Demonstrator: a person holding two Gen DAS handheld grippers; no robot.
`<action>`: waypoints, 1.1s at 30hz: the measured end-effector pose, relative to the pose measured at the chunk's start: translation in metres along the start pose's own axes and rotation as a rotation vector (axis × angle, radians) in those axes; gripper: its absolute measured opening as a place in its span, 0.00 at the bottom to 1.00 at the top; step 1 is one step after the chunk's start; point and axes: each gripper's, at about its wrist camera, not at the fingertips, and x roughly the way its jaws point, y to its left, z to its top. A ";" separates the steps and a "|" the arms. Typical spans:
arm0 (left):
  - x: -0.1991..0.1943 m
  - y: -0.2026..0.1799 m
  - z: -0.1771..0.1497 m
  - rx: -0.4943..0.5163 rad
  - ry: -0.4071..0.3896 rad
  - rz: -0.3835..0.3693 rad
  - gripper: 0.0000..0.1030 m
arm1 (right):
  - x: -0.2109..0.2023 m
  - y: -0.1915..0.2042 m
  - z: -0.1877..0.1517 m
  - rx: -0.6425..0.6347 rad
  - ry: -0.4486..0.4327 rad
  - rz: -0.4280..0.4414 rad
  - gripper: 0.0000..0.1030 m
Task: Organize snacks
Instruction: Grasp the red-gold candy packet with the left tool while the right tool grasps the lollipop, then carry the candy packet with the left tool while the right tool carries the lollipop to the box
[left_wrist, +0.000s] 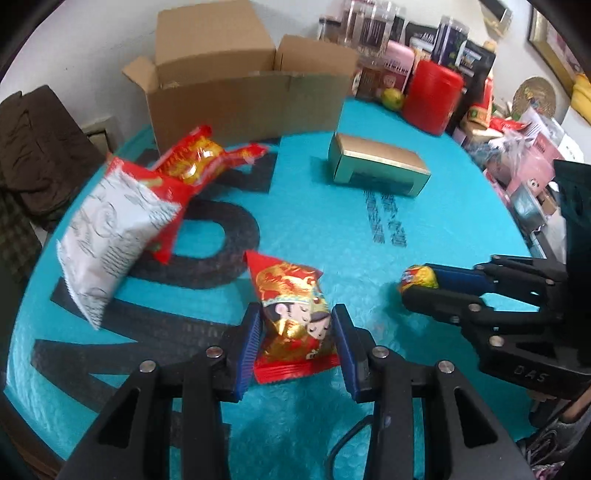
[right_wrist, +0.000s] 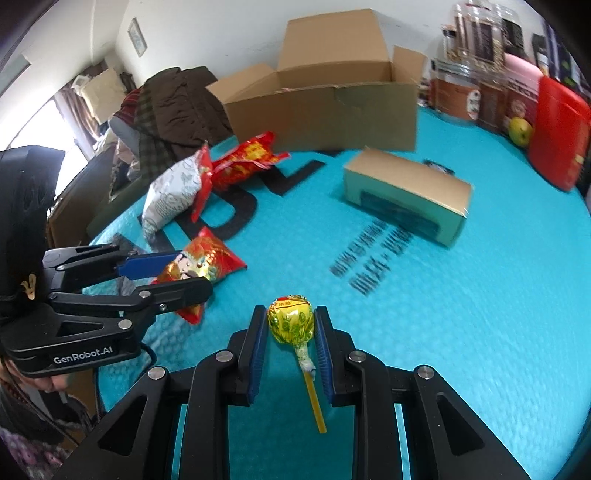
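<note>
Here, the red snack packet (left_wrist: 293, 317) lies on the teal table cover (left_wrist: 314, 221), pinched between the left gripper (left_wrist: 295, 339) pads. Just beside, the right gripper (right_wrist: 290, 332) clamps a yellow lollipop (right_wrist: 291, 321). Bare cover separates both from the small box (left_wrist: 380, 170); the open carton (left_wrist: 251, 92) stands at the far edge.

Bright, even daylight; soft shadows. Fisheye bending and dark vignette at edges; motion blur smears the open brown cardboard box (left_wrist: 243, 99).
</note>
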 end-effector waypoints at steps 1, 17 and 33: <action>0.004 0.000 0.000 -0.010 0.012 -0.001 0.37 | -0.001 -0.002 -0.003 0.006 0.005 -0.003 0.24; 0.016 -0.010 0.012 0.039 -0.027 0.091 0.46 | 0.003 0.000 -0.006 -0.037 0.012 -0.049 0.39; 0.007 -0.017 -0.002 -0.037 -0.065 0.118 0.38 | -0.009 -0.002 -0.023 -0.054 -0.033 -0.100 0.24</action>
